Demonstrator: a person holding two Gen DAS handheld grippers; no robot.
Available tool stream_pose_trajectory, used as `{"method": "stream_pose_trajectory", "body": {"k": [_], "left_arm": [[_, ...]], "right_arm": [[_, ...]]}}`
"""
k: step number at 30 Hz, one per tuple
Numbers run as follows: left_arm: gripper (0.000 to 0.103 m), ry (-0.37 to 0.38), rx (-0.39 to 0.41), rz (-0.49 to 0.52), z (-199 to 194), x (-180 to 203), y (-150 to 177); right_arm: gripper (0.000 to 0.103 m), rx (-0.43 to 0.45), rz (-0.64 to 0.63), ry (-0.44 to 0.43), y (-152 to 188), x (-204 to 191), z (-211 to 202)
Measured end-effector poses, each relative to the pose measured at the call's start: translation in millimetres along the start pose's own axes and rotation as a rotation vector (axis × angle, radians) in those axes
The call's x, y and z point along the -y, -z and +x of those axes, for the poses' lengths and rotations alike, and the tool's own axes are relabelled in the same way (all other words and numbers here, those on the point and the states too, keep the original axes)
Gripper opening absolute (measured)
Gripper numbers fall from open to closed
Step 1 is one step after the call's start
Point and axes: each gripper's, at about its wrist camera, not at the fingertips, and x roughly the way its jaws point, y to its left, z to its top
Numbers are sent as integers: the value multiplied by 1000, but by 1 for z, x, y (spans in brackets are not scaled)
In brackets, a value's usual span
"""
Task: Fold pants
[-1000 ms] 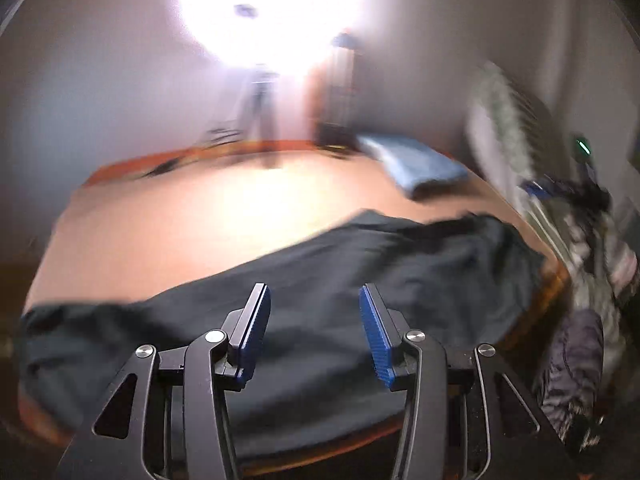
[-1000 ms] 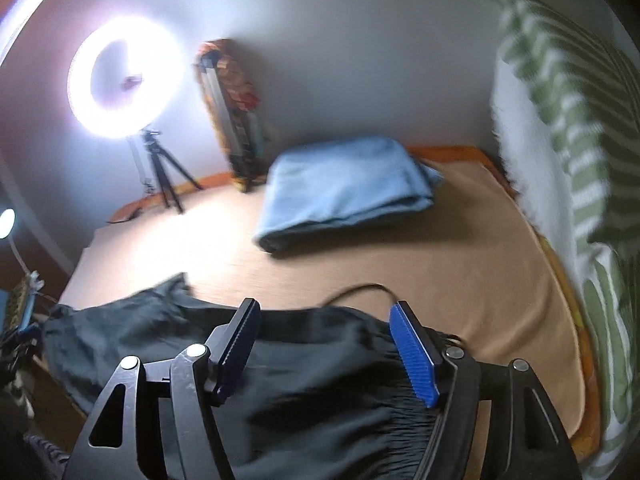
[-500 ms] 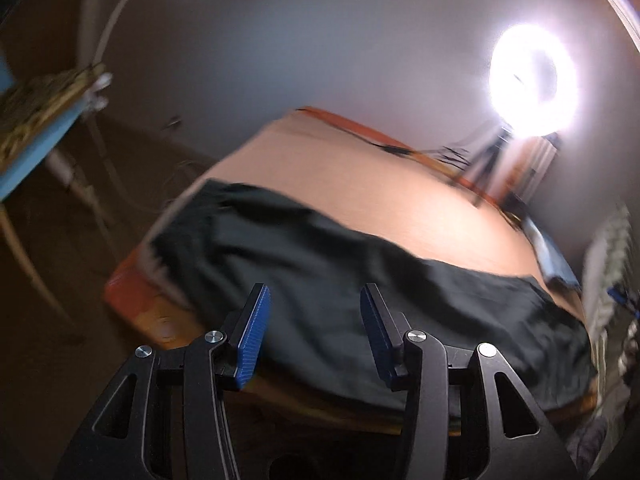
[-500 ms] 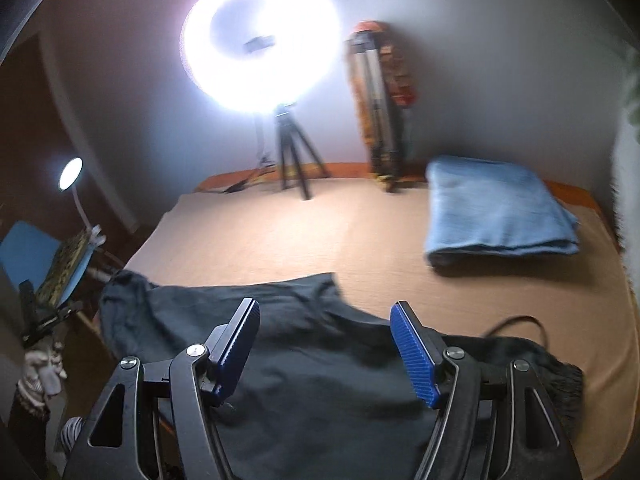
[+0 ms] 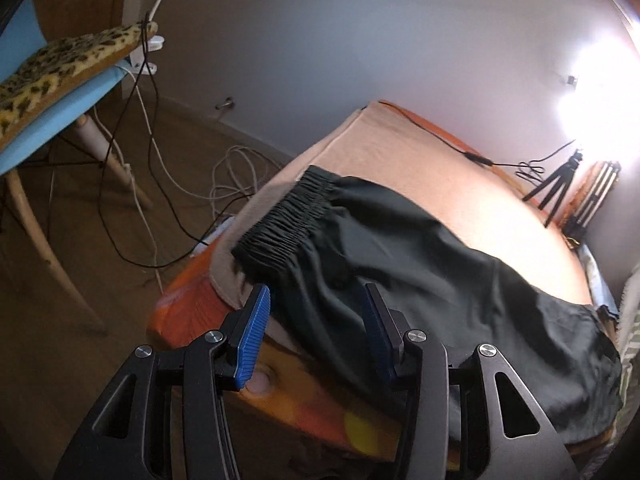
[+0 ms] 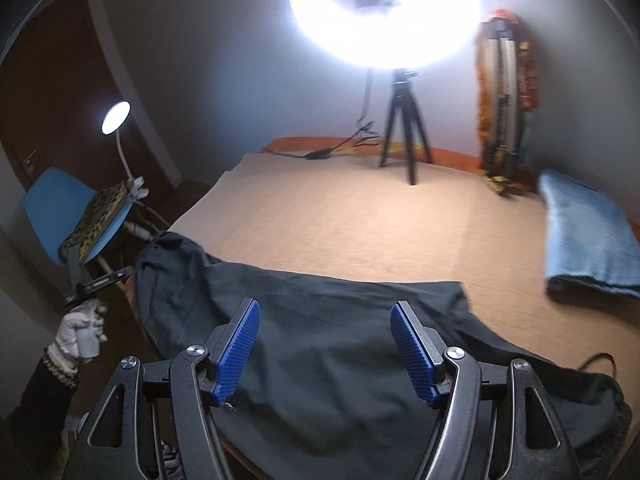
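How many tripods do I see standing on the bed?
2: a black tripod under the ring light at the bed's far edge, and a folded silver tripod leaning against the wall beside it. Others may be hidden.

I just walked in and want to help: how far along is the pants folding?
Barely started. Done: the black pants lie spread unfolded along the near edge of the bed. In hand: nothing; the left gripper and right gripper hover open over the fabric. Left: every fold. The blue folded cloth sits apart.
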Motion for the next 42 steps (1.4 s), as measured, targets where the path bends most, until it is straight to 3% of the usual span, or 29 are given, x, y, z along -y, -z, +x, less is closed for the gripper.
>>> {"method": "stream_pose_trajectory", "body": {"k": [8, 18, 23, 27, 30, 37, 42], "left_arm": [[46, -44, 7, 16, 21, -18, -10], [46, -25, -23, 66, 36, -20, -15], [45, -1, -8, 40, 41, -25, -16], [29, 6, 39, 31, 38, -25, -12], [23, 31, 80, 30, 36, -22, -11], [19, -28, 161, 163, 32, -1, -6], [17, -116, 223, 348, 27, 23, 10]], "right_arm": [[71, -71, -40, -87, -17, -42, 51], [71, -158, -105, -212, -29, -107, 115], [71, -181, -140, -264, -39, -144, 140], [71, -218, -159, -306, -50, -177, 166], [71, -252, -148, -341, -65, -203, 194], [74, -413, -96, -410, -97, -272, 283], [74, -468, -110, -385, -113, -317, 333]]}}
